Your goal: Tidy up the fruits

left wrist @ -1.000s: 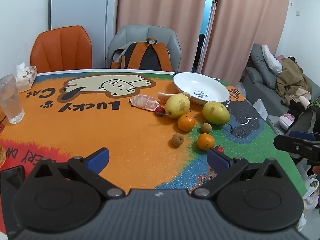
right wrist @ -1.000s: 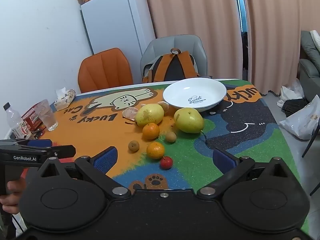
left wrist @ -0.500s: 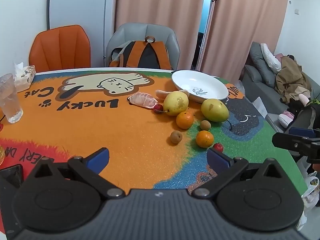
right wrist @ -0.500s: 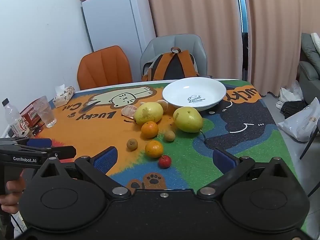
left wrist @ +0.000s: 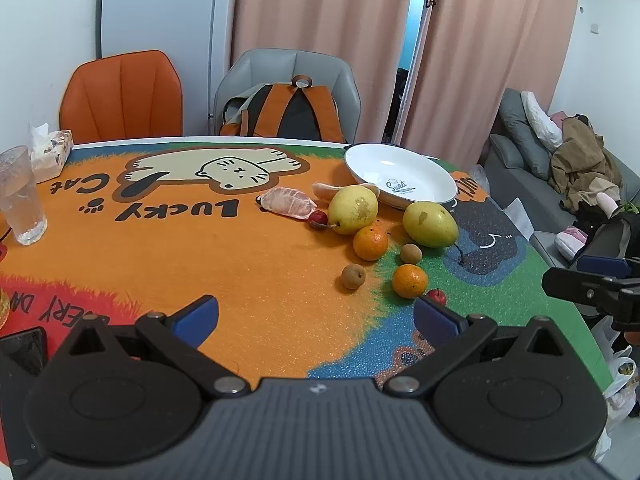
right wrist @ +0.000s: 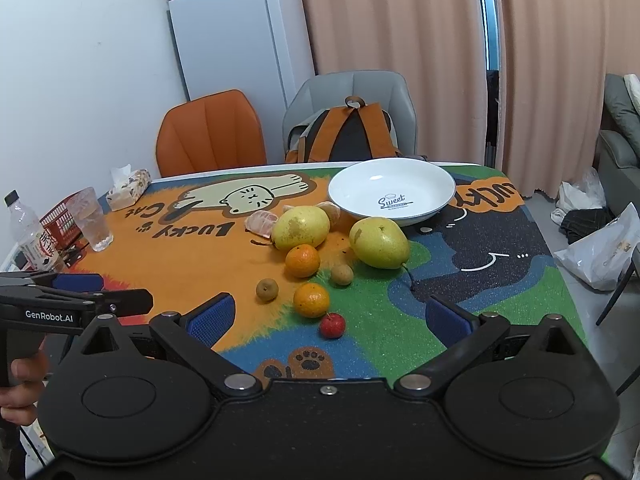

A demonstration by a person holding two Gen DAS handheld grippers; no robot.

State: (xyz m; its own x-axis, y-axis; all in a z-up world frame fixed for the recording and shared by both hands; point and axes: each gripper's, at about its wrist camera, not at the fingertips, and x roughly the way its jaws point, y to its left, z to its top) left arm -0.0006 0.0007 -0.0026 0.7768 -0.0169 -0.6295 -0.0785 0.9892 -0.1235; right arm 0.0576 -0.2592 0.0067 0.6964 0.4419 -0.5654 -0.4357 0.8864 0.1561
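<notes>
Fruit lies loose on the cartoon table mat: two yellow pears (right wrist: pixel 379 242) (right wrist: pixel 301 227), two oranges (right wrist: pixel 303 260) (right wrist: pixel 311 299), two small brown longans (right wrist: pixel 267 289) (right wrist: pixel 341 274), a red cherry (right wrist: pixel 332 325), and peeled citrus segments (right wrist: pixel 261 223). An empty white plate (right wrist: pixel 392 192) stands behind them; it also shows in the left wrist view (left wrist: pixel 400 178). My left gripper (left wrist: pixel 316 316) is open and empty, above the table's near edge. My right gripper (right wrist: pixel 328 318) is open and empty, just short of the cherry.
A clear glass (right wrist: pixel 90 219), a tissue pack (right wrist: pixel 128 189), a water bottle (right wrist: pixel 30 232) and a red basket stand at the table's left. An orange chair (right wrist: pixel 208 134) and a grey chair with a backpack (right wrist: pixel 348 132) stand behind. A sofa is at the right.
Both grippers have crept slightly forward toward the fruit. Both stay open. No fruit has moved.
</notes>
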